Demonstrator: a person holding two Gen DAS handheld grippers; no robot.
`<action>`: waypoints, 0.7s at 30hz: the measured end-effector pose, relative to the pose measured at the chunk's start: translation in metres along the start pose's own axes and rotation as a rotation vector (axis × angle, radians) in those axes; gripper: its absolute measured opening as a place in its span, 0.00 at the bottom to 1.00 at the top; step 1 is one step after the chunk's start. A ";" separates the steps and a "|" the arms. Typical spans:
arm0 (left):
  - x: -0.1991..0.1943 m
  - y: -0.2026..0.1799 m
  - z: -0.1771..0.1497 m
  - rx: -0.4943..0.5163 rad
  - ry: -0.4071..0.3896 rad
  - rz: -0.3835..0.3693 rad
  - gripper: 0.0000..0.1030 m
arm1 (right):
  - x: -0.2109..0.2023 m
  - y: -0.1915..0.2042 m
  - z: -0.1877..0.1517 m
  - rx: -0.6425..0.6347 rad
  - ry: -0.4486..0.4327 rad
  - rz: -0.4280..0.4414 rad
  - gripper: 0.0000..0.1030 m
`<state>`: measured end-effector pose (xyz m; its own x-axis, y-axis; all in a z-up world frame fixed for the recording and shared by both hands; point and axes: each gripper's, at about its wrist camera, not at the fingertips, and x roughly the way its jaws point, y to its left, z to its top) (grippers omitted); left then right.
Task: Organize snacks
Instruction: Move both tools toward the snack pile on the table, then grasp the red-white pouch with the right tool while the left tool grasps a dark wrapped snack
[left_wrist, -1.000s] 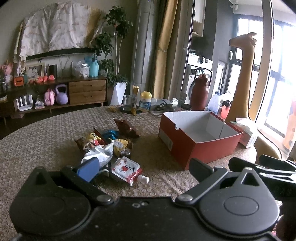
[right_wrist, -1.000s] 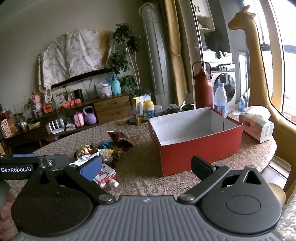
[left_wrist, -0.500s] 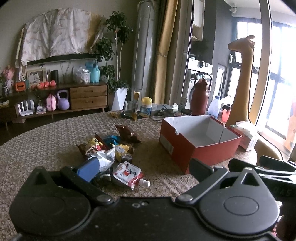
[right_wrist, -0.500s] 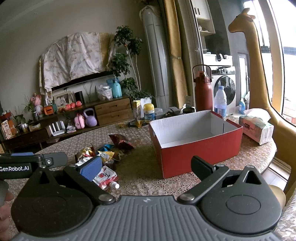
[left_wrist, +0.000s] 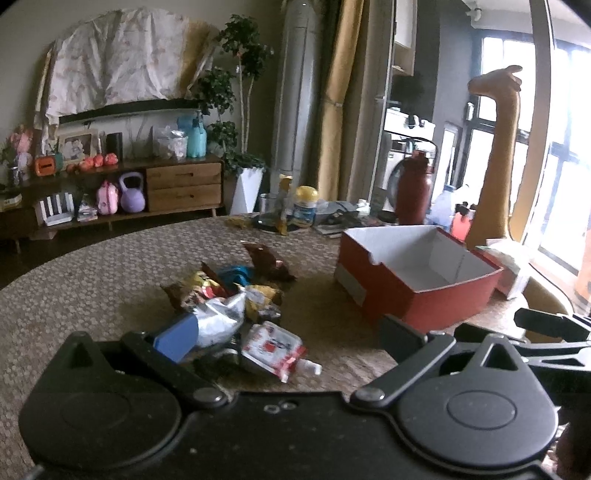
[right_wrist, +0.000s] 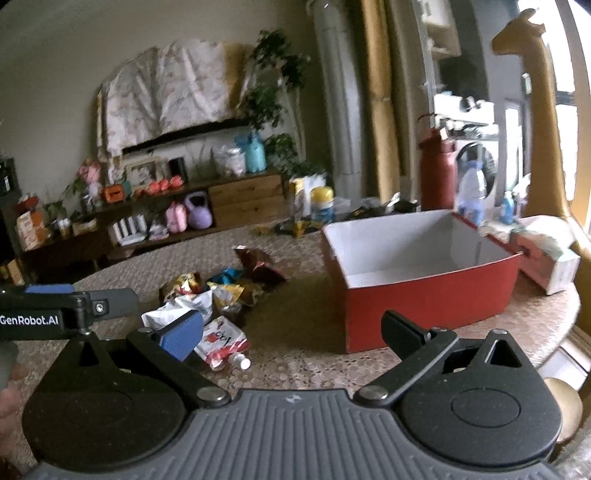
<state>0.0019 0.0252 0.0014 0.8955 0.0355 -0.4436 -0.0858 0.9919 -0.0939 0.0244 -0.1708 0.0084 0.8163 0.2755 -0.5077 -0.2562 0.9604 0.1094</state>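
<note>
Glossy foil snack packets are gleaming on the rough, pebbled woven tablecloth, beside a matt red cardboard box showing a plain white paper-like lining.

Both views are tilting and drifting: the open red cardboard box is sliding toward 3 o'clock, the heap of crinkled foil snack packets sinking toward 6 o'clock, frames blurring
</note>
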 end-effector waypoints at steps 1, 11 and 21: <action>0.004 0.004 0.000 -0.001 0.000 0.006 1.00 | 0.007 0.000 0.001 -0.005 0.014 0.012 1.00; 0.054 0.061 -0.004 -0.048 0.048 0.102 1.00 | 0.079 0.006 0.007 -0.048 0.127 0.119 1.00; 0.098 0.083 -0.031 -0.078 0.218 0.100 0.92 | 0.147 0.041 -0.016 -0.234 0.248 0.243 1.00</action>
<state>0.0686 0.1072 -0.0775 0.7664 0.0971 -0.6350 -0.2100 0.9721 -0.1048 0.1259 -0.0911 -0.0751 0.5755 0.4473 -0.6846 -0.5602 0.8255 0.0684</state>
